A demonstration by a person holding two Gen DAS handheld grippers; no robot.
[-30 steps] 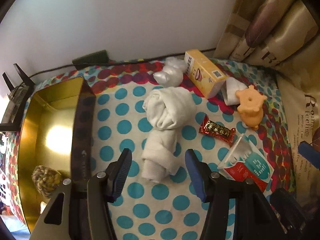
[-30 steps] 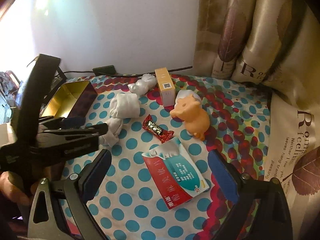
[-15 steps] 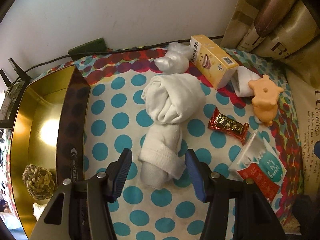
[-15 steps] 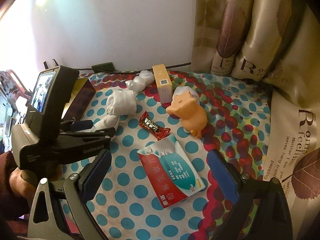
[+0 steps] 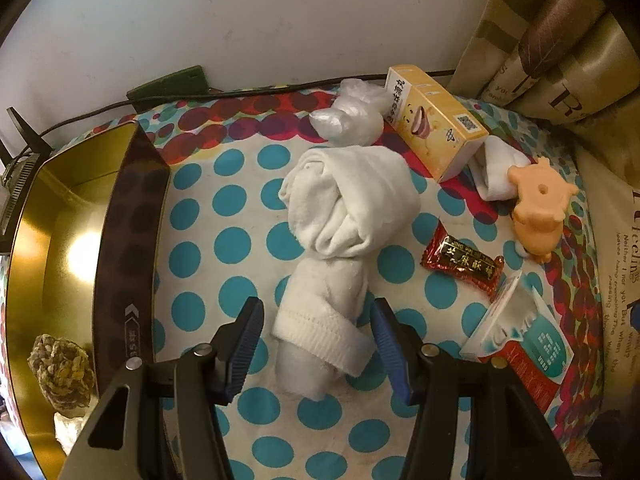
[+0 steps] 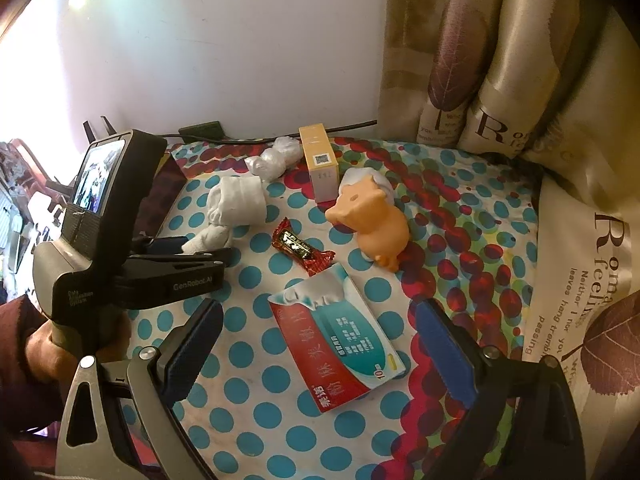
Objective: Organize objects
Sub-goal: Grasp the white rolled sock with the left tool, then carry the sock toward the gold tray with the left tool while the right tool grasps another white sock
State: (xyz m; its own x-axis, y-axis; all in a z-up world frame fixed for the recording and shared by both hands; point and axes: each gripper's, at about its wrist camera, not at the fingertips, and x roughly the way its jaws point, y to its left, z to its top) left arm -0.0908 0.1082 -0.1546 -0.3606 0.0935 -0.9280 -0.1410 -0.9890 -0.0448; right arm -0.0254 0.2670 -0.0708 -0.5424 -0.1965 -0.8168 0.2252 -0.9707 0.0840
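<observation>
Left wrist view first: I am looking down on my left hand-held gripper, its jaws standing apart on either side of the near end of the rolled white sock, with a gap showing between each blue pad and the fabric, so nothing is being grasped. The sock is lying on the polka-dot surface, stretching away from the jaws toward the yellow box. The gold tin is sitting just left of the sock, with a woven ball inside it. A red candy wrapper is lying to the sock's right.

Right wrist view: my right hand-held gripper is hanging released, jaws wide, above the red-and-teal medicine packet and not touching it. The orange toy pig is standing beyond the packet, and I am seeing the left hand-held gripper reaching the sock at left.
</observation>
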